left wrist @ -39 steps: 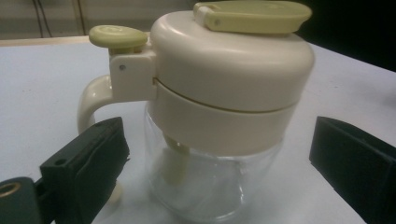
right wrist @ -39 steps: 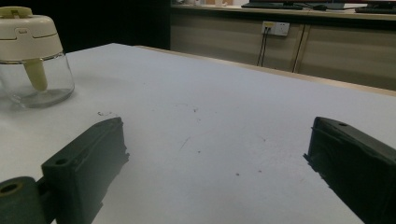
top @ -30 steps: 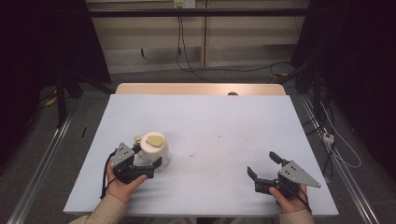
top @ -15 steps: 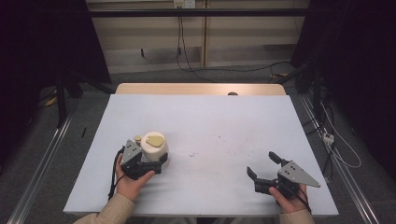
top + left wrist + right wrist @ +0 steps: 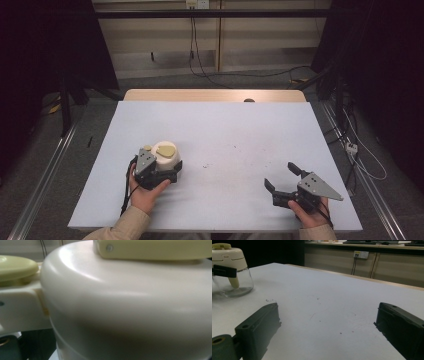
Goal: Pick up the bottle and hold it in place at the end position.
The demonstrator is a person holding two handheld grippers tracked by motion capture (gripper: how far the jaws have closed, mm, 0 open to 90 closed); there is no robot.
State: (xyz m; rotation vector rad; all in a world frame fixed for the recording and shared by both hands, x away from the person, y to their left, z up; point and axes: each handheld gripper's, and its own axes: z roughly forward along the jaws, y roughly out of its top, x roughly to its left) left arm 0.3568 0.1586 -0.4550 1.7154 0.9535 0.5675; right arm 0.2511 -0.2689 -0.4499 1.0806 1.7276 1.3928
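Jaws of left gripper (image 5: 167, 167) clasp the chopper (image 5: 165, 155); right gripper (image 5: 283, 177) spread wide over bare table (image 5: 240, 130).

Jar (image 5: 167, 159): cream lid (image 5: 130, 302) with a pale yellow-green top piece (image 5: 155, 249); clear glass body (image 5: 235, 282). Counter (image 5: 225, 135): white sheet with dark specks, tan wood along the far edge. Both grippers black, with grey top plates. Sleeve (image 5: 127, 225) beige.

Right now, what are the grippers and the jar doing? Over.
Left gripper at the jar, grip unclear. Right gripper open, empty. Jar upright, lid on. Table between them bare.
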